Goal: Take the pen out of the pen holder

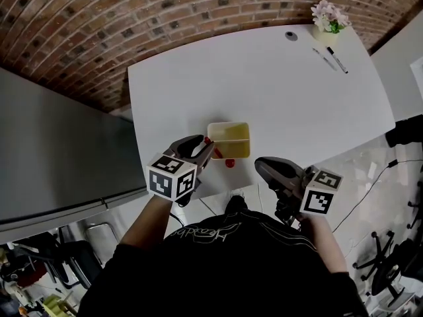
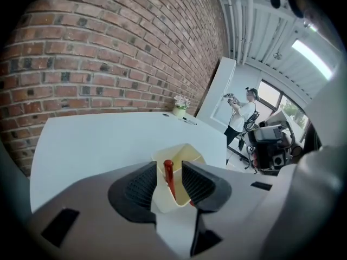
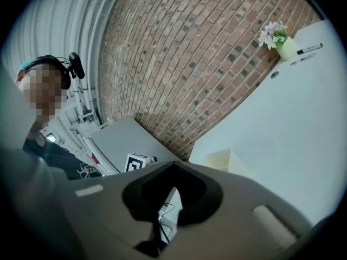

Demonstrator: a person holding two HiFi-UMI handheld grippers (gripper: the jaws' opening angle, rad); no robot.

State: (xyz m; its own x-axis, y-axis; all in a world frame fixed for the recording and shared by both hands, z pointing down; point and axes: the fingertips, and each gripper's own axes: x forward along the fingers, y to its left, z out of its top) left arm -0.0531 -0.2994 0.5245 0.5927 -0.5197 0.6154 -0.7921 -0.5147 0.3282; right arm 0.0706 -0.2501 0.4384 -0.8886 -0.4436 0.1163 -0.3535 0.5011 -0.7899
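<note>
A pale yellow pen holder [image 1: 231, 136] [image 2: 188, 154] stands near the front edge of the white table [image 1: 264, 84]. A red pen [image 1: 209, 143] [image 2: 168, 173] leans at its near left corner. My left gripper [image 1: 207, 148] [image 2: 169, 166] is at that corner, open, and the pen stands between its jaws with a gap on each side. A small red round piece [image 1: 229, 163] lies on the table just in front of the holder. My right gripper [image 1: 259, 164] [image 3: 174, 164] hangs shut and empty to the right of the holder [image 3: 219, 158], off the table's front edge.
At the table's far right corner stand a small flower pot [image 1: 328, 20] and two markers [image 1: 336, 59]. A grey cabinet [image 1: 59, 157] is left of the table and a brick wall behind it. Another person [image 2: 241, 115] stands far off in the left gripper view.
</note>
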